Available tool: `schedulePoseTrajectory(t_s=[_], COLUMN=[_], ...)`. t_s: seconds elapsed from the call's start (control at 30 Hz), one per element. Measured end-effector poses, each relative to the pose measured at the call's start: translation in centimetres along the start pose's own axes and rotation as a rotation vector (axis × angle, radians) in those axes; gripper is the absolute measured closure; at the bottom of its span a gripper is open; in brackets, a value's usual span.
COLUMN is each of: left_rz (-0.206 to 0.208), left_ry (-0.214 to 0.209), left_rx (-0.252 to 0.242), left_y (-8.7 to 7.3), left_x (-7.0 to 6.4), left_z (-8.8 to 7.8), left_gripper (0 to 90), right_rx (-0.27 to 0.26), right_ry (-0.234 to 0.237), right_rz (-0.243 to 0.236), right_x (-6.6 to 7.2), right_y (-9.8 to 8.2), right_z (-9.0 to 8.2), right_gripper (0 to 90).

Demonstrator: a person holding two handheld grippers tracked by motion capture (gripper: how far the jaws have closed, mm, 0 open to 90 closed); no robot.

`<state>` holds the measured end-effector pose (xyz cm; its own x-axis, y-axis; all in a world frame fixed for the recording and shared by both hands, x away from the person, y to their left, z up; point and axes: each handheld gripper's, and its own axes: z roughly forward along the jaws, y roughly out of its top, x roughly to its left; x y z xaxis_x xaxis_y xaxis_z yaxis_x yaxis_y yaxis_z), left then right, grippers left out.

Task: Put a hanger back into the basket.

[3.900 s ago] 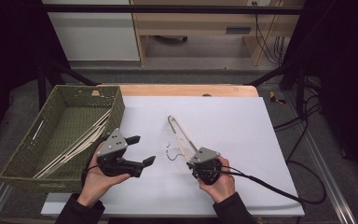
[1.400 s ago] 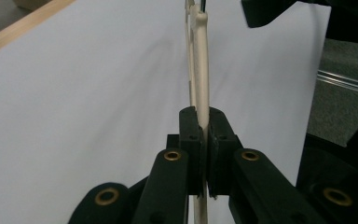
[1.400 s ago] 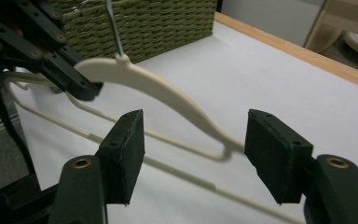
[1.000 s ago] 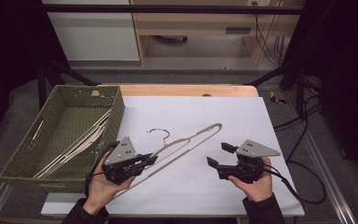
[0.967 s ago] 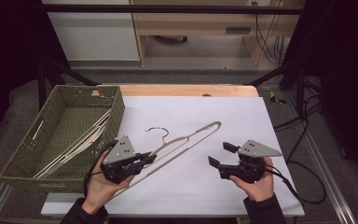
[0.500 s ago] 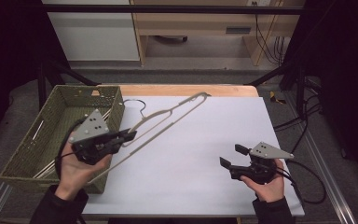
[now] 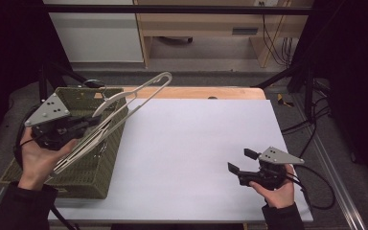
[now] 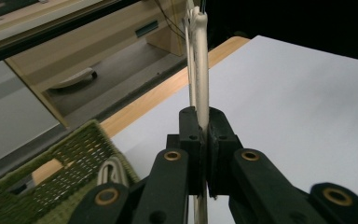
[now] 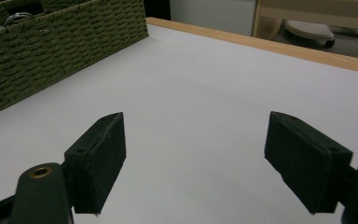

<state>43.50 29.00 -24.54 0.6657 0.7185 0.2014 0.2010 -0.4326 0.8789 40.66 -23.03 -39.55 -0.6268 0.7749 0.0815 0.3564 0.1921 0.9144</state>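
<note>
Overhead, high view: left gripper (image 7: 87, 122) clamped on a pale clothes hanger (image 7: 124, 103), held in the air above the green woven basket (image 7: 91, 175) at the table's left edge. Hanger slants up toward the far side, over the basket's near-right wall. More pale hangers (image 7: 74, 155) lie inside the basket. Right gripper (image 7: 237, 162) low over the white table (image 7: 191, 139), well apart from the basket, jaws apart, nothing between; they have just been opening.

Left gripper view: both jaws pressed tight on the hanger's bar (image 8: 201, 56), basket corner (image 8: 81, 149) below.

Right gripper view: black pads (image 9: 103, 154) wide apart over bare white surface; basket wall (image 9: 60, 51) far left.
</note>
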Motion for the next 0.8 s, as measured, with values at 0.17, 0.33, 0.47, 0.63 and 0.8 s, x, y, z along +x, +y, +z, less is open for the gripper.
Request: schedulePoseTrajectory(t_s=[0.17,0.33,0.47,0.63,0.8], left_rz=[0.004,-0.009,-0.042,-0.022,-0.023], left_ry=[0.025,0.064,0.112,0.138,0.17], left_rx=[0.018,0.037,0.058,0.069,0.117], left_y=[-1.2,-3.5,-5.9,-7.5,-9.1], left_x=[1.7,4.2,6.2,7.2,8.0], left_z=[-0.4,-1.0,-1.5,-1.7,-1.7], left_gripper=[86.6,86.5,86.6,86.5,86.5], right_rx=[-0.004,0.001,0.004,0.012,0.01], right_ry=[-0.002,0.0,0.003,0.001,-0.001], right_rz=[0.003,0.002,-0.005,-0.002,0.0], right_x=[0.0,0.1,0.1,0.2,0.2], right_y=[0.0,0.0,0.0,-0.1,-0.1], right_z=[0.0,0.1,0.2,0.3,0.3], right_gripper=[21.1,21.2,21.6,21.6,21.6])
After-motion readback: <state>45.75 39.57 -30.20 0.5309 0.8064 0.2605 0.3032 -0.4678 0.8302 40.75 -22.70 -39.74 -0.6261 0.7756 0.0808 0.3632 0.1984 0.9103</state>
